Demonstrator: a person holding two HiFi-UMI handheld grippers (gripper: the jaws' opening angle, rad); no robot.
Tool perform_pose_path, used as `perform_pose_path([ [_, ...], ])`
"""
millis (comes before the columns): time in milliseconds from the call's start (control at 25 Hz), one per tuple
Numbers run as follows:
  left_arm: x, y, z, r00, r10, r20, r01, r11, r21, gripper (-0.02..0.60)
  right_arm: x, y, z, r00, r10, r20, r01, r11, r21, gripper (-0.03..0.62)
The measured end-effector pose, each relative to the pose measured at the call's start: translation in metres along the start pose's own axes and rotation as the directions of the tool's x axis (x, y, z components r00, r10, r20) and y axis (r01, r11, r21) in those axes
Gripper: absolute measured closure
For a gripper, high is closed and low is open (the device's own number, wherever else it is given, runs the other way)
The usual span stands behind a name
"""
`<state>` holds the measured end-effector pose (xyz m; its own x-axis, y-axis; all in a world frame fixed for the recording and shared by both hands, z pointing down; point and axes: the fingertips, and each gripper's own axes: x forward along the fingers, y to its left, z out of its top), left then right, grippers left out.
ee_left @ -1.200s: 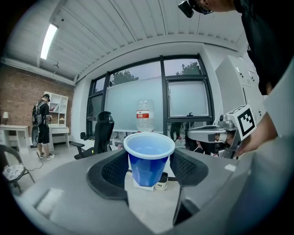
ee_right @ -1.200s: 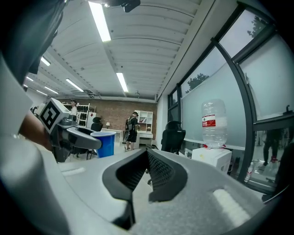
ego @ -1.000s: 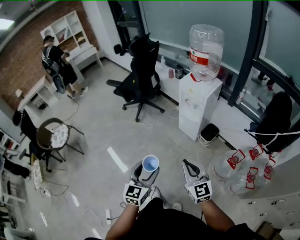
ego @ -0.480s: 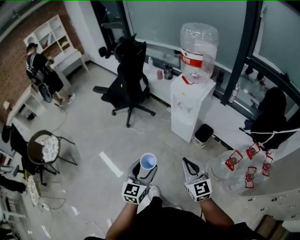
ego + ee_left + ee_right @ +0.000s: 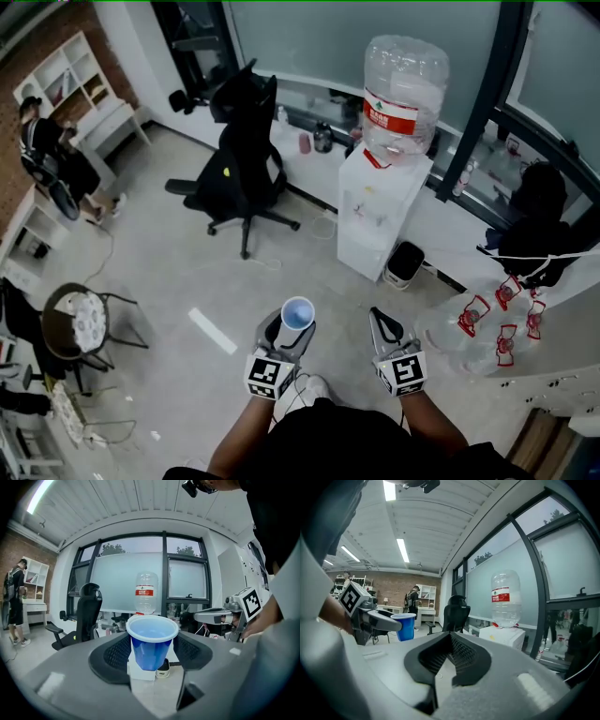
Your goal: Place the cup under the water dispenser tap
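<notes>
A blue cup (image 5: 297,314) with a white rim stands upright between the jaws of my left gripper (image 5: 291,330), which is shut on it. In the left gripper view the cup (image 5: 152,641) fills the middle, with the jaw pads against its two sides. The white water dispenser (image 5: 380,220) with a clear bottle (image 5: 403,94) on top stands ahead by the window, well apart from the cup. My right gripper (image 5: 377,315) is held level beside the left, its jaws (image 5: 451,637) together with nothing in them. The right gripper view shows the cup (image 5: 405,626) at left and the dispenser (image 5: 505,635) ahead.
A black office chair (image 5: 239,169) stands left of the dispenser. A small bin (image 5: 405,264) sits at its right foot. Several empty water bottles (image 5: 478,323) lie on the floor at right. A person (image 5: 47,150) stands by shelves far left. A round chair (image 5: 80,319) is at the near left.
Both grippers have travelled forward toward the dispenser, which now lies nearer and more central. The cup stays in the left gripper. The right jaws stay together.
</notes>
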<state>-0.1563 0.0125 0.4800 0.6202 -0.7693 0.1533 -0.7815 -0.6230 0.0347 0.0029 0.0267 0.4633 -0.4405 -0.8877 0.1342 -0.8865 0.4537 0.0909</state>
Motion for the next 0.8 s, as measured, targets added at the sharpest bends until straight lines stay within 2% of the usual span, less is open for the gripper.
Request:
perform_pose_path([
  [240,0.018,0.026,-0.005,0.997,-0.072,-0.008,0.072,0.997,0.008,0.279,0.02,0.0,-0.005,0.997,-0.077,-0.03,0.077,0.997,0.011,0.591],
  [520,0.047,0.031,-0.012,0.991,-0.13,-0.023,0.129,0.992,-0.005,0.279,0.031,-0.001,-0.02,0.992,-0.103,-0.07,0.105,0.994,0.015,0.591],
  [800,0.088,0.033,-0.018,0.98,-0.191,-0.059,0.191,0.982,-0.009,0.279,0.056,-0.024,-0.041,0.988,-0.118,-0.098,0.123,0.991,0.047,0.591],
])
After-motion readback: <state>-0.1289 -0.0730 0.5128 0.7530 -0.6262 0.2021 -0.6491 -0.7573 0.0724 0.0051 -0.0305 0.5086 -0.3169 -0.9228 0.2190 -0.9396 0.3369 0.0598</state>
